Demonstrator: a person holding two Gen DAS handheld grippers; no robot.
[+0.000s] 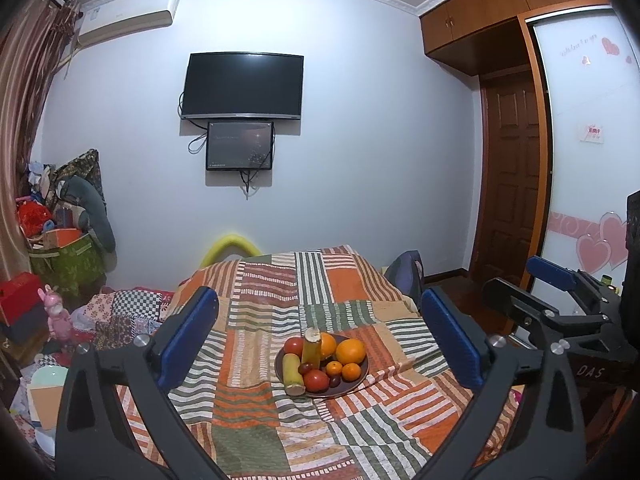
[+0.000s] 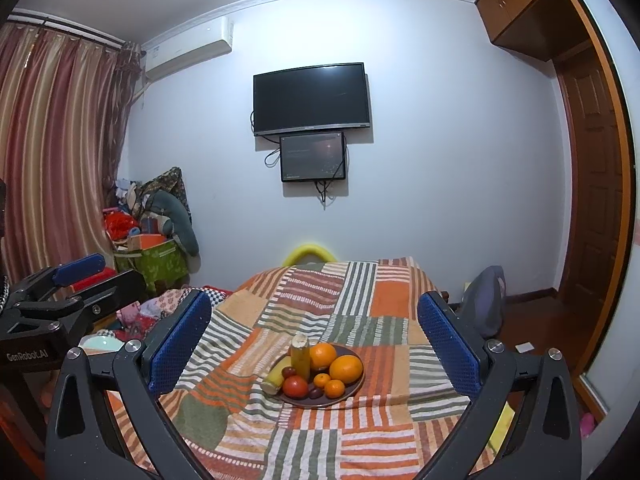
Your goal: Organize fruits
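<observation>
A pale wall (image 1: 360, 140) fills the far side of the room, carrying a dark television (image 1: 242, 86) at 12 o'clock with a smaller screen (image 1: 239, 146) just beneath it. An air conditioner (image 1: 128, 16) hangs at 11 o'clock beside striped curtains (image 2: 52, 140). A wooden wardrobe (image 1: 480, 20) and a brown door (image 1: 508, 176) stand at 2 o'clock. Piled belongings (image 1: 64, 216) crowd 9 o'clock, above a patchwork bedspread (image 1: 280, 292).

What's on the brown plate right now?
The brown plate holds two large oranges, two small mandarins, two tomatoes, dark small fruits and two yellow-green stalk pieces. Anything beneath the pile is hidden.
</observation>
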